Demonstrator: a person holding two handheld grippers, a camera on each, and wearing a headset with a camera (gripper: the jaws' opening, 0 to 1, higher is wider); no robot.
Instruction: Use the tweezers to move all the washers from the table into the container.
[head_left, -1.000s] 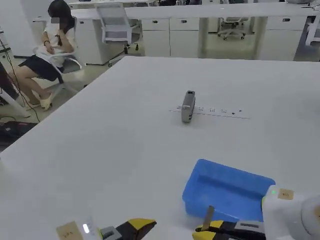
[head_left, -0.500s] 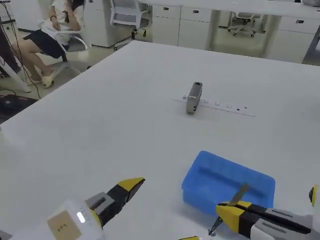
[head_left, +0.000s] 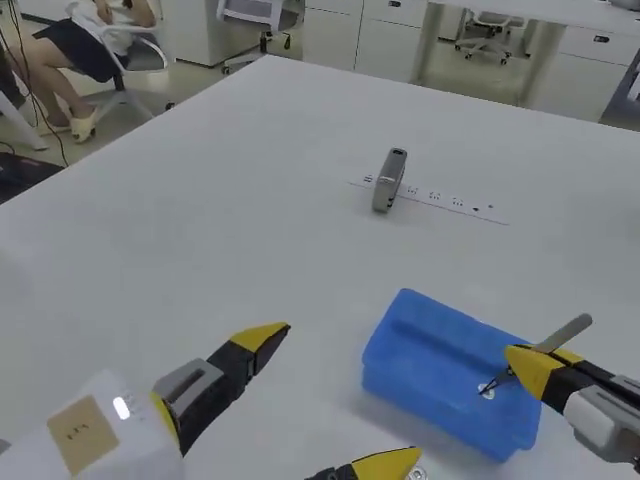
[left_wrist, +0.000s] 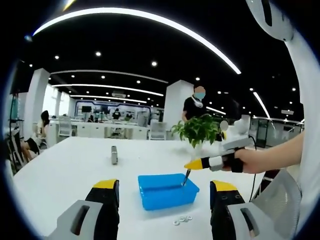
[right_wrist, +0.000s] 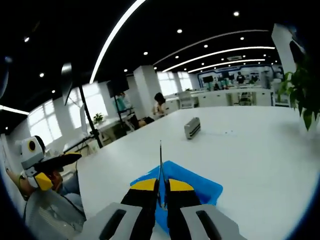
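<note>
A blue container (head_left: 440, 345) sits on the white table near me. My right gripper (head_left: 527, 364) is shut on metal tweezers (head_left: 560, 333). Their tip hangs over the container's right part with a small washer (head_left: 487, 391) at it. In the right gripper view the tweezers (right_wrist: 160, 167) rise from between the closed jaws above the container (right_wrist: 197, 187). My left gripper (head_left: 330, 398) stands open, left of and in front of the container, with nothing between its jaws. Its own view shows the container (left_wrist: 160, 192) ahead, and three washers (left_wrist: 182, 219) lying on the table before it.
A small grey device (head_left: 388, 181) stands mid-table beside a row of tiny marks (head_left: 445, 201). A potted plant (left_wrist: 199, 131) is at the table's far end, with a standing person (left_wrist: 196, 106) behind it. A seated person (head_left: 75, 40) and office chairs are beyond the table's far left edge.
My right gripper has swung the tweezers up and right, so their tip is now over the blue container. The left gripper has risen further into view, still open. The head camera tilted down.
</note>
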